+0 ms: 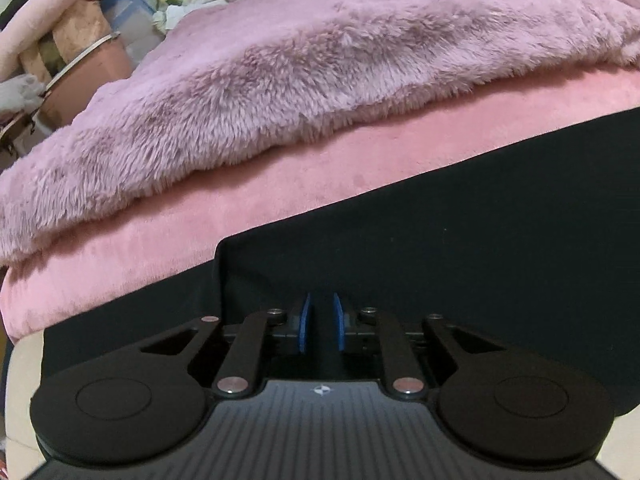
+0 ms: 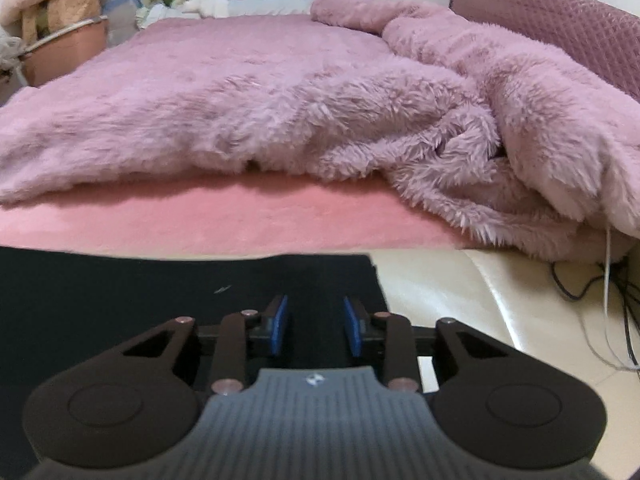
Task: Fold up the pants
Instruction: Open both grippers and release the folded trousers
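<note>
Black pants [image 1: 460,248] spread across lower frame, over bed edge. Left gripper [image 1: 320,326] and right gripper [image 2: 316,328] both narrowly parted, holding nothing. Likely risk: pinching only one layer, leaving crooked fold.

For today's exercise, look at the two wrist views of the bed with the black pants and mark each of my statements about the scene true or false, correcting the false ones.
1. The black pants lie at the near edge of the bed. True.
2. The left gripper is clamped on a fold of the pants. False: its blue pads stand apart with nothing pressed between them.
3. A fluffy pink blanket covers the bed beyond the pants. True.
4. The right gripper holds the blanket. False: it is open above the pants.
5. The pants are white. False: they are black.
</note>
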Tool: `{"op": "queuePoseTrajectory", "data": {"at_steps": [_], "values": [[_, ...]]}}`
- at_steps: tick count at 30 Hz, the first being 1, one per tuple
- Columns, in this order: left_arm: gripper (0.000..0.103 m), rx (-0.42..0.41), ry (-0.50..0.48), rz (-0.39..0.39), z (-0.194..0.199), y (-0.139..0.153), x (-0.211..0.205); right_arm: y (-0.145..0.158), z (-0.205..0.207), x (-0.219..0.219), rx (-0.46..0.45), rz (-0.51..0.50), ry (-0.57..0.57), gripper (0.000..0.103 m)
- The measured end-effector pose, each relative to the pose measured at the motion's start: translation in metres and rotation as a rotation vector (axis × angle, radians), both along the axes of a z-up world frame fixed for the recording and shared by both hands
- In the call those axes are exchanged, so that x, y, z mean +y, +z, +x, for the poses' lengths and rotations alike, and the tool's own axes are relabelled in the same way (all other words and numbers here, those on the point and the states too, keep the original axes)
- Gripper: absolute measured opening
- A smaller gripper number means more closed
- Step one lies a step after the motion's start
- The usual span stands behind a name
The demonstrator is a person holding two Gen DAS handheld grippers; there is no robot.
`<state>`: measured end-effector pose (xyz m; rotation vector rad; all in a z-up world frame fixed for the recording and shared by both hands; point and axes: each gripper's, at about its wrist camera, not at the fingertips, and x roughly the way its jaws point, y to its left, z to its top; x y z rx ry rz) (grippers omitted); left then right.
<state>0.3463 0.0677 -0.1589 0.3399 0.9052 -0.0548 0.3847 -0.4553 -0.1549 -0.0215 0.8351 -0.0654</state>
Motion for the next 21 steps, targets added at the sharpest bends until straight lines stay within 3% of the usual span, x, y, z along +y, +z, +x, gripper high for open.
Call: {"op": "queuePoseTrajectory", "data": {"at_steps": [2, 5, 11, 16, 21], "values": [[0.017, 0.007, 0.010, -0.016, 0.001, 0.000, 0.003, -0.008, 0.011, -0.005, 0.019, -0.015, -0.026, 0.023], [0.017, 0.011, 0.020, -0.028, 0.003, -0.001, 0.004, -0.015, 0.016, -0.009, 0.021, -0.044, -0.035, 0.033], [0.018, -0.015, 0.018, -0.022, -0.004, 0.009, 0.001, 0.002, 0.004, -0.015, 0.006, 0.009, -0.091, 0.032], [0.018, -0.065, 0.013, -0.097, -0.032, 0.032, -0.001, 0.036, -0.057, -0.019, -0.065, 0.121, -0.193, 0.039], [0.018, -0.074, 0.016, -0.137, -0.063, 0.040, -0.011, 0.041, -0.131, -0.037, -0.104, 0.362, -0.383, 0.040]]}}
